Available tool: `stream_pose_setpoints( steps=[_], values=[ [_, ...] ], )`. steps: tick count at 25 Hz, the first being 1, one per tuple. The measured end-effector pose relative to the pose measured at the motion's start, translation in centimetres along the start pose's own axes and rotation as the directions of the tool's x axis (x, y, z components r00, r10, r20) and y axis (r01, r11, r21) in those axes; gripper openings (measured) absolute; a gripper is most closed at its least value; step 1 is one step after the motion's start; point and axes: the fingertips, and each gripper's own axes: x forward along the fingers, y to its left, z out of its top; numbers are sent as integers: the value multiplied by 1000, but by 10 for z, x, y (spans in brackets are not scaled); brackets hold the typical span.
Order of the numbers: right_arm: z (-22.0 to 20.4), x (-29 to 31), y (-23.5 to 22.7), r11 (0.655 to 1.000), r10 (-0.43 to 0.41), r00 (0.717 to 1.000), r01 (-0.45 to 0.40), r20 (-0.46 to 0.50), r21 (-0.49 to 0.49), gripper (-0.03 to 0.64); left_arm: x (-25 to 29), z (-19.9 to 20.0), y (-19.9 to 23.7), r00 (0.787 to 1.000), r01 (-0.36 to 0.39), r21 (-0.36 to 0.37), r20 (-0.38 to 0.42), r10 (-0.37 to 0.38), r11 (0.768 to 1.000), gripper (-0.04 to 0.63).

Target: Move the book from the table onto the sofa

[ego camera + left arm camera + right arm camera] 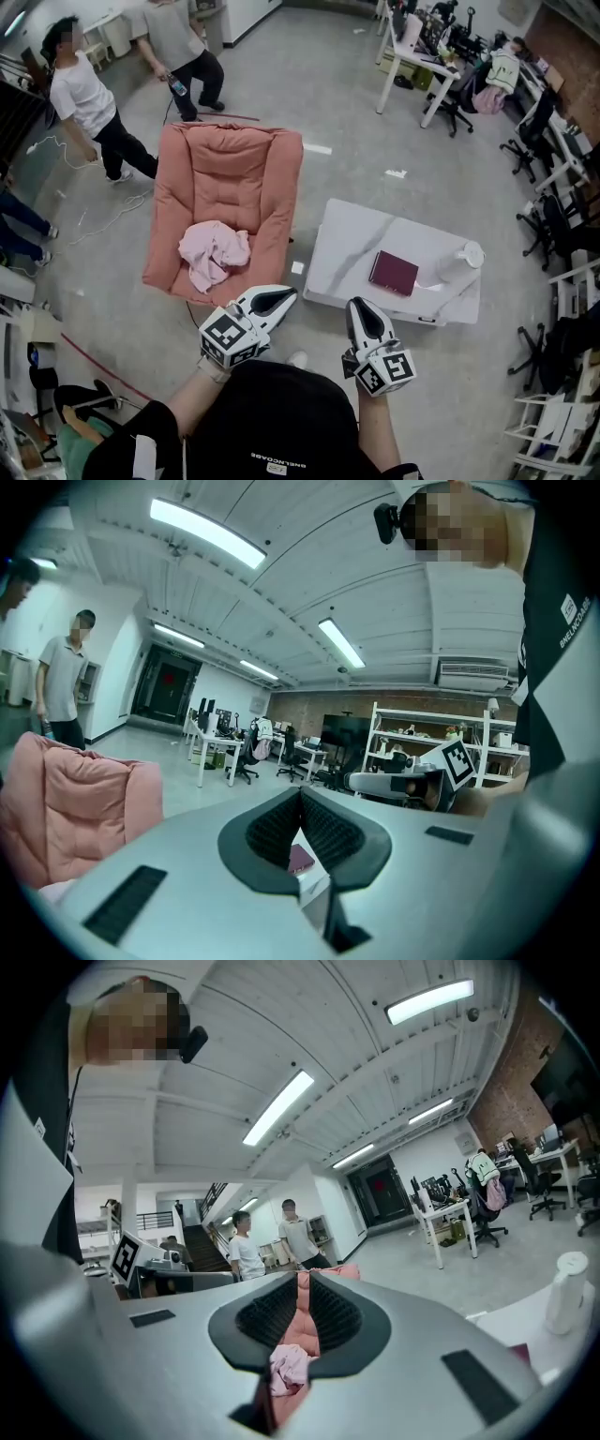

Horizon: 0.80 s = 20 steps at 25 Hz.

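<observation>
Book flat on white table, near pink sofa.
Short of the table edge: left gripper and right gripper, jaws closed, empty.

The white table carries a maroon book and a white bottle.

Bright, even light from ceiling strip lights; soft shadows; gripper views fisheye-warped, dark vignetted corners.
</observation>
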Motion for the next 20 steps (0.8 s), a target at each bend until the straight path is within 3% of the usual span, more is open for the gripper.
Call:
stream_pose_setpoints(
  steps=[11,20],
  values=[
    [-5,-14,-28,998,-57,998,57,-12,39,57,31,-10,-10,998,36,-14,-42,-36,999,14],
    [8,12,-69,993,-111,994,112,-22,46,57,77,3,19,995,86,-18,-47,-87,996,14]
  ],
)
